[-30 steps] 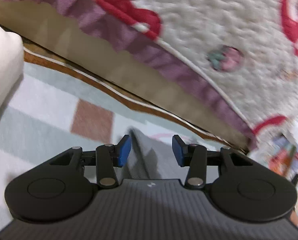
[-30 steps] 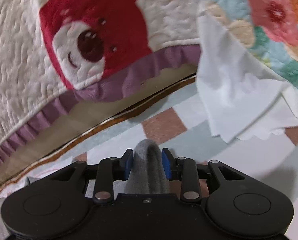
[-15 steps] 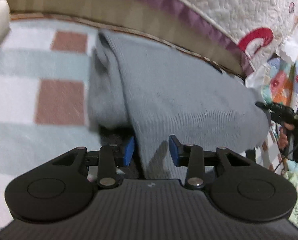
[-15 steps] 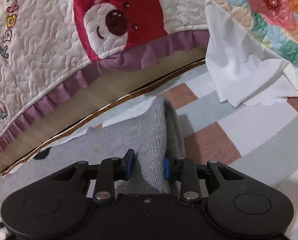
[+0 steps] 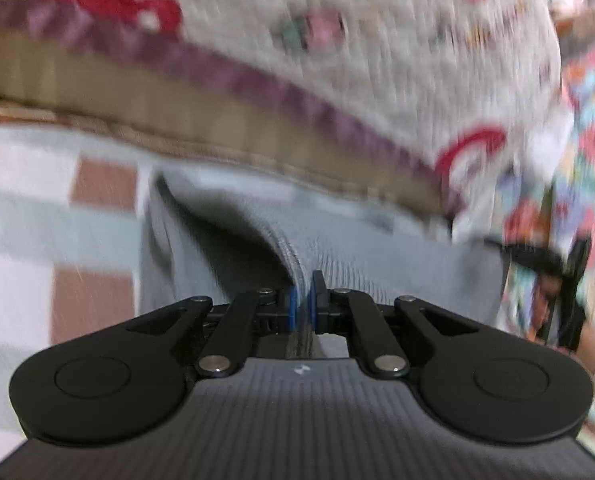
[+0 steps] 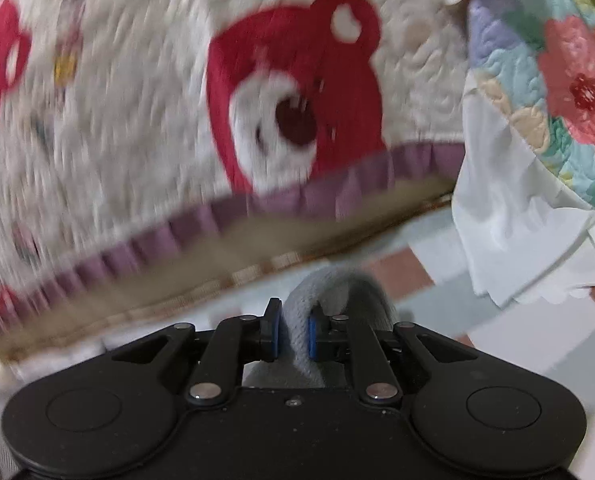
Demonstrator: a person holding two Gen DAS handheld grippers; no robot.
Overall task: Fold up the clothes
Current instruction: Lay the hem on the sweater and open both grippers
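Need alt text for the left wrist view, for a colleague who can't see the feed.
The left claw is shut on a ribbed edge of the grey knit garment, which lies on a checked mat. Behind it runs a white quilt with red bear prints and a purple frill. The picture is motion-blurred.

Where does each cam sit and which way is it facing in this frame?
Left wrist: on the left gripper, looking along its fingers, shut on the grey garment, toward the bear quilt; right gripper at far right.
Right wrist: on the right gripper, shut on a garment fold, facing the quilt's red bear and a floral quilt.
Shared: garment, bear quilt, checked mat.
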